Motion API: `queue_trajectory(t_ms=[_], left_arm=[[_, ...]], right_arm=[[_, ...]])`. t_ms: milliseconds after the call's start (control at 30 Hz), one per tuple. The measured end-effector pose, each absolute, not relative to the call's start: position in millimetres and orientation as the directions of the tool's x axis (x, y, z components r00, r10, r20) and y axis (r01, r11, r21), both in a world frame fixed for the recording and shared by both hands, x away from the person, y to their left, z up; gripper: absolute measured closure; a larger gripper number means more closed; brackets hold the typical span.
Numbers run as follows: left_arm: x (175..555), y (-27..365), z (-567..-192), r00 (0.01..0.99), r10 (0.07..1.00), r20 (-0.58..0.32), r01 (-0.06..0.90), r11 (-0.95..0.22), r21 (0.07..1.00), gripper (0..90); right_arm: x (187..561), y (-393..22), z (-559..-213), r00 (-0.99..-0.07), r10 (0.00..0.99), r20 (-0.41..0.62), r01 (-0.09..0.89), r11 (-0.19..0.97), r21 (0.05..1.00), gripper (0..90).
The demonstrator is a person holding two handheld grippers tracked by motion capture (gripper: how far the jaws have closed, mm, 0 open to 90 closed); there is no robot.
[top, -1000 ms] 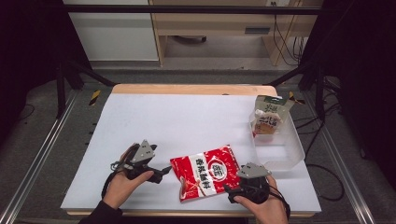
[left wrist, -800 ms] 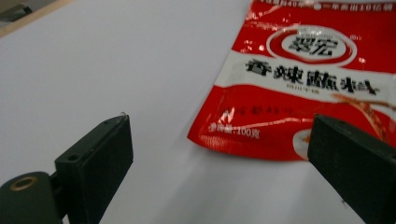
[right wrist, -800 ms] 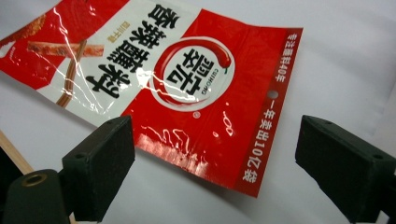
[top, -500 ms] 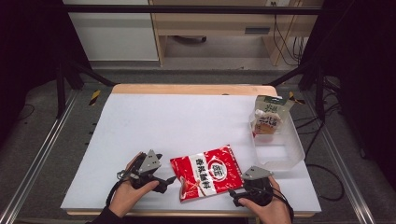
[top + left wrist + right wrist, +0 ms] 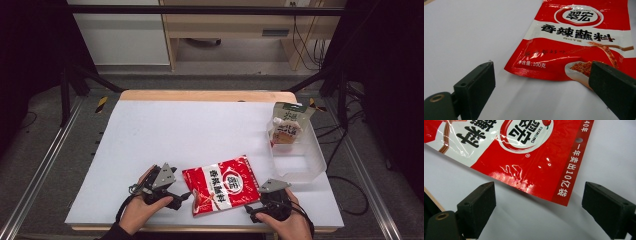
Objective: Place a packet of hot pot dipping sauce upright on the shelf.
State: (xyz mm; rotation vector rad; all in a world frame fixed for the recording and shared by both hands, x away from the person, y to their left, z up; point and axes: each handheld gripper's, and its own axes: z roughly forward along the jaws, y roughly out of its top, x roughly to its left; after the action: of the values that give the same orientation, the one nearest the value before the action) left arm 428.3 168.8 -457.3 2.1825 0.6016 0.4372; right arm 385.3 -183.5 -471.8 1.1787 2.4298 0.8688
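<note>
Grey floor (image 5: pixel 45 155) rings the white table (image 5: pixel 190 130); behind stand a pale cabinet (image 5: pixel 120 35) and wooden bench (image 5: pixel 225 25).

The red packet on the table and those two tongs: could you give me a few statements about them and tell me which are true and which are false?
1. The red packet lies flat on the white table, between the two tongs. True.
2. The left tongs are clamped shut on the packet. False: their jaws stand wide open, just short of the packet's edge.
3. The right tongs are open too, facing a corner of the packet. True.
4. The clear bin at the table's right side holds the red packet. False: the packet lies outside it; a carton stands in the bin's far end.
5. Each pair of tongs is held in a person's hand. True.
</note>
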Motion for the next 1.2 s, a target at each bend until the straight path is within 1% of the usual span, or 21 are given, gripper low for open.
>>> queue_trajectory(t_ms=[300,533,733,933,1033,1100,1200], left_arm=[[429,170,-457,0.826,0.553,0.104,0.272,-0.555,0.786,7.0],[429,170,-456,0.828,0.551,0.102,0.271,-0.553,0.788,7.1],[429,171,-456,0.827,0.553,0.102,0.272,-0.551,0.789,7.1],[430,171,-456,0.826,0.554,0.101,0.273,-0.551,0.789,7.1],[431,171,-456,0.826,0.554,0.102,0.271,-0.551,0.789,7.1],[431,172,-455,0.824,0.557,0.100,0.273,-0.547,0.791,7.1],[433,173,-455,0.823,0.560,0.096,0.276,-0.543,0.793,7.3]], right_arm=[[386,-182,-474,-0.626,0.779,0.007,0.611,0.485,0.626,13.7],[387,-179,-474,-0.642,0.766,0.022,0.610,0.494,0.619,16.7],[386,-178,-468,-0.644,0.764,0.028,0.591,0.474,0.653,21.6],[386,-178,-459,-0.646,0.761,0.063,0.570,0.425,0.704,30.9],[388,-176,-457,-0.638,0.768,0.052,0.560,0.417,0.716,37.6],[388,-176,-453,-0.639,0.768,0.053,0.551,0.407,0.729,44.6],[389,-174,-449,-0.645,0.764,0.028,0.534,0.424,0.731,56.4]])
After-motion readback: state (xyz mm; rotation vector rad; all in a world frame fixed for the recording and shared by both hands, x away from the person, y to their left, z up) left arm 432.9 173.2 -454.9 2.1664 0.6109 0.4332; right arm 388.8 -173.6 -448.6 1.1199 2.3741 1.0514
